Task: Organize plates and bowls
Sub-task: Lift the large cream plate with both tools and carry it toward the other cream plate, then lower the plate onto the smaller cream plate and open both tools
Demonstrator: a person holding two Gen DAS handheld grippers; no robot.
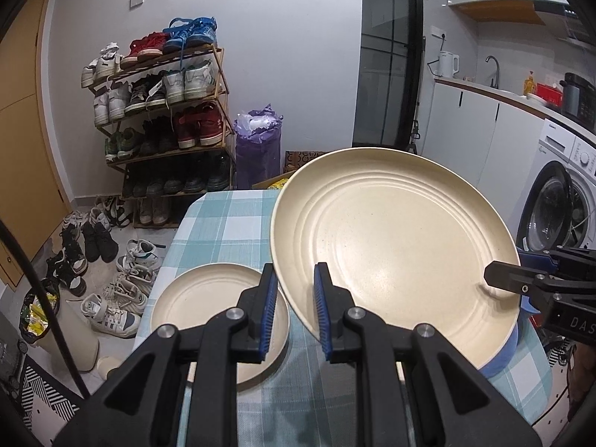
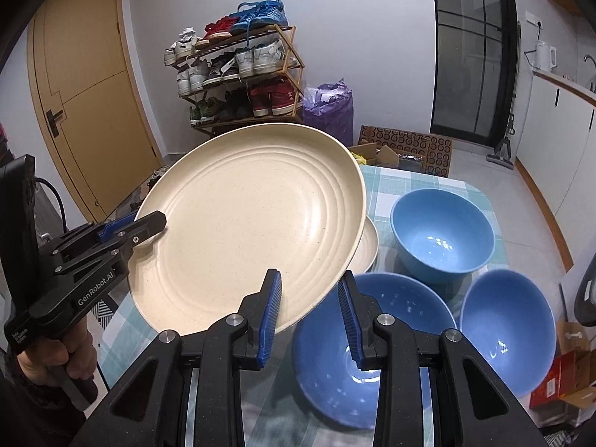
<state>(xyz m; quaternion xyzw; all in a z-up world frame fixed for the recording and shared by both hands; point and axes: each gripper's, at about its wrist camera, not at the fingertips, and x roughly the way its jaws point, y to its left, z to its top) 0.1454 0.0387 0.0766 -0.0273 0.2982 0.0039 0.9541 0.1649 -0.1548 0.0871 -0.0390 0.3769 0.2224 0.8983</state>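
Left gripper (image 1: 296, 311): clamped on the near rim of the large plate (image 1: 395, 238).
Right gripper (image 2: 309, 314): pinching the opposite rim; the plate hangs tilted between both, clear of the table (image 1: 223, 223).
Beside left fingers: small plate (image 1: 208, 305) flat on the cloth, likely the stacking spot.
Past right fingers: three blue bowls, nearest (image 2: 376, 320), then (image 2: 506, 327), farthest (image 2: 443, 234); another plate edge (image 2: 368, 246) shows under the held one.
Handling advice: keep both grips equal, level the plate, lower it centred.
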